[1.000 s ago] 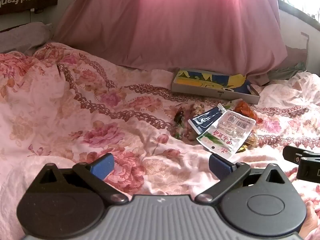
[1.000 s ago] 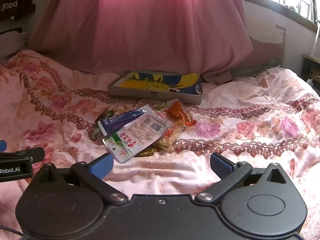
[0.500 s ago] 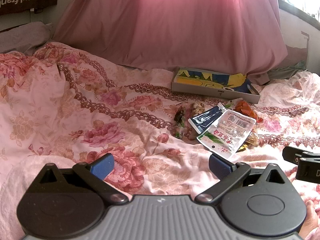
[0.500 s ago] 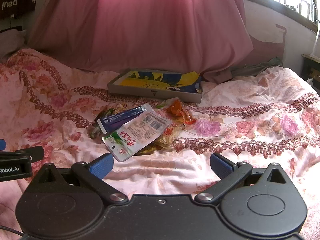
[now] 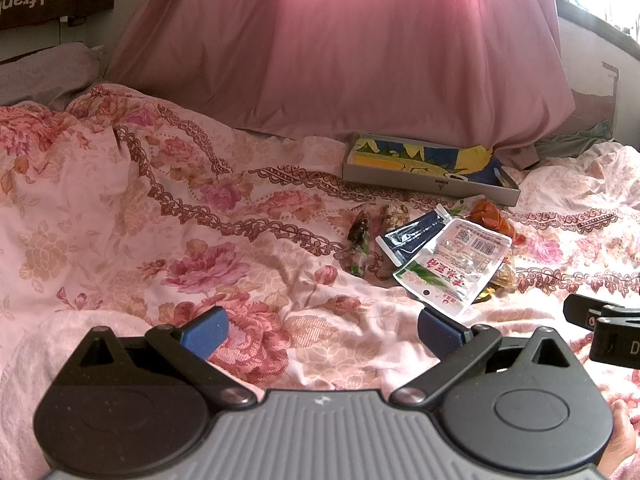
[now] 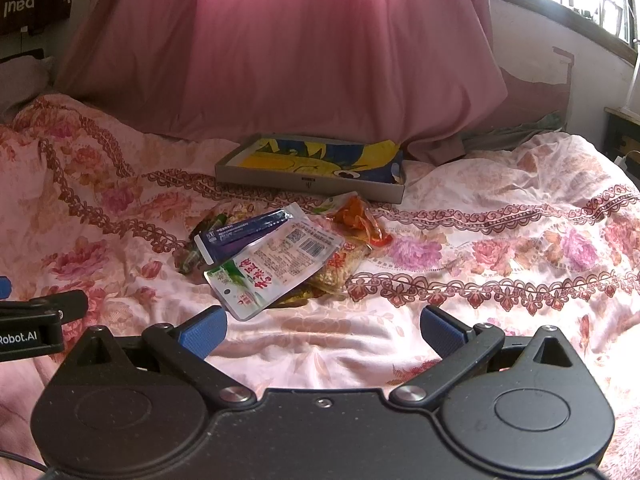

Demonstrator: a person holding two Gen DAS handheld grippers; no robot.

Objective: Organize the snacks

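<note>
Snacks (image 6: 276, 256) heaped; right gripper (image 6: 322, 330) agape, left gripper (image 5: 322, 330) too, seemingly empty.

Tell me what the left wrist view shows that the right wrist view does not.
Only the left wrist view shows the left gripper, open, and a grey pillow at far left. Only the right wrist view shows the right gripper, open, and a dark bedside stand at far right. Both show the snack packets, the shallow box and the pink curtain.
</note>
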